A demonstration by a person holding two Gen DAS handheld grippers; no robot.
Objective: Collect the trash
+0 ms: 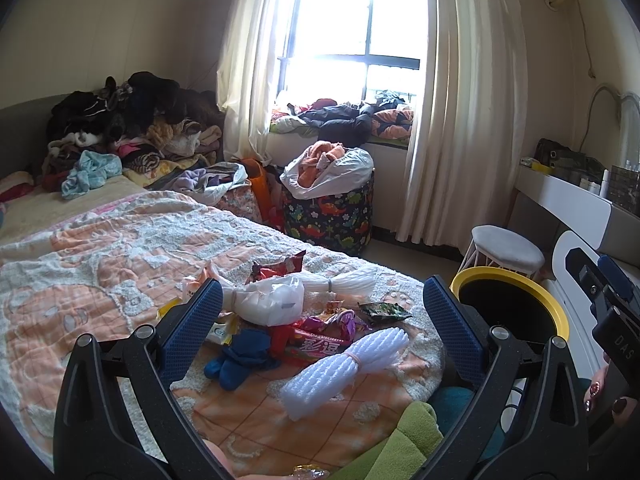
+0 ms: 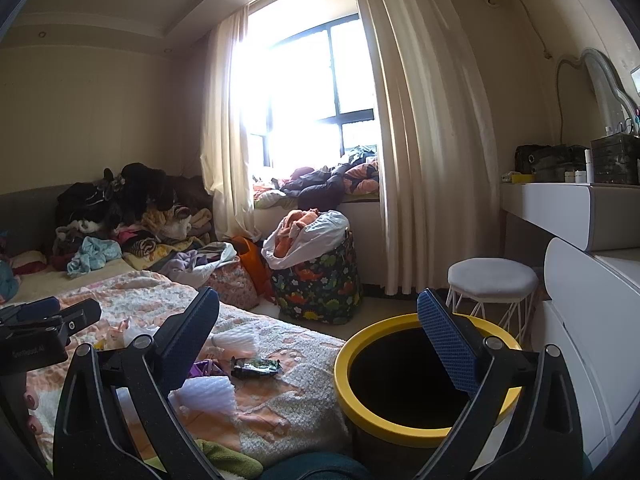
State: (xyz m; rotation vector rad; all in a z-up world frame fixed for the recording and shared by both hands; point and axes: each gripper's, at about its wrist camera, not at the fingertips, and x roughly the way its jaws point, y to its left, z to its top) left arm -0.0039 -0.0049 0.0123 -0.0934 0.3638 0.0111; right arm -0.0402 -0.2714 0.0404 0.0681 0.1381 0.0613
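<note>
The trash [image 1: 320, 320], wrappers and white foam-net bundles [image 1: 344, 368], sits in a loose pile on the bed [image 1: 100, 248], right near the edge next to the yellow-rimmed bin [image 2: 400, 424], probably so drops stay short. Left gripper [image 1: 320, 324] hangs over the pile, spread wide and empty. Right gripper [image 2: 320, 344] is also released, holding nothing, lined up between the bed edge and the bin's mouth.
</note>
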